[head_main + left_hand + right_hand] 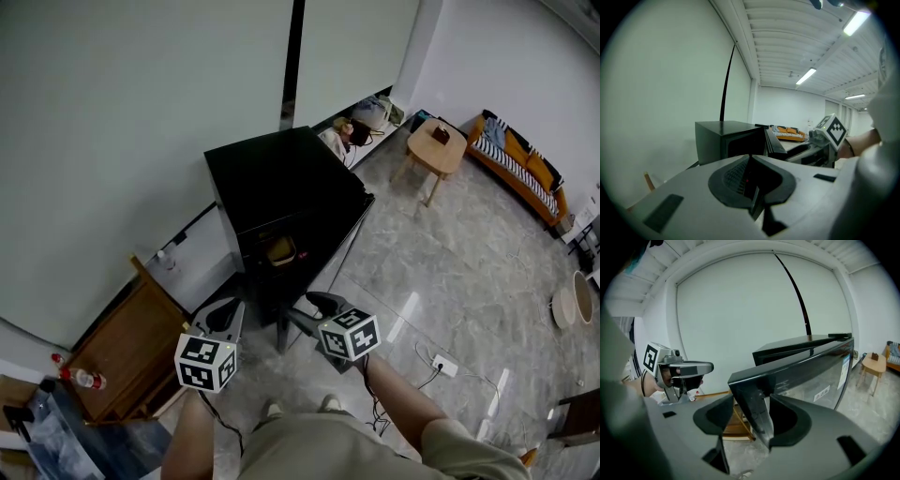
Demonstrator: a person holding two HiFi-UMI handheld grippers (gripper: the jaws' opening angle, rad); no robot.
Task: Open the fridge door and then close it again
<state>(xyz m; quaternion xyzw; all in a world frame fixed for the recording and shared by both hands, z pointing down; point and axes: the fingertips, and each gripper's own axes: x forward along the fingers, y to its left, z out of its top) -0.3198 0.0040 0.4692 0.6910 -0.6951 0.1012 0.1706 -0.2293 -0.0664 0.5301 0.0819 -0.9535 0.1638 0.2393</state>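
Right gripper view showed the right gripper (752, 420) spread astride the edge of the open fridge door (811, 376), the left gripper (751, 180) pressed together and empty; swinging the door shut seemingly came next

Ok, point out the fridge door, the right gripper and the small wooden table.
fridge door (811, 376): right gripper view, its front panel.
right gripper (753, 420): right gripper view, midway between its jaws.
small wooden table (433, 156): head view, bare tabletop.
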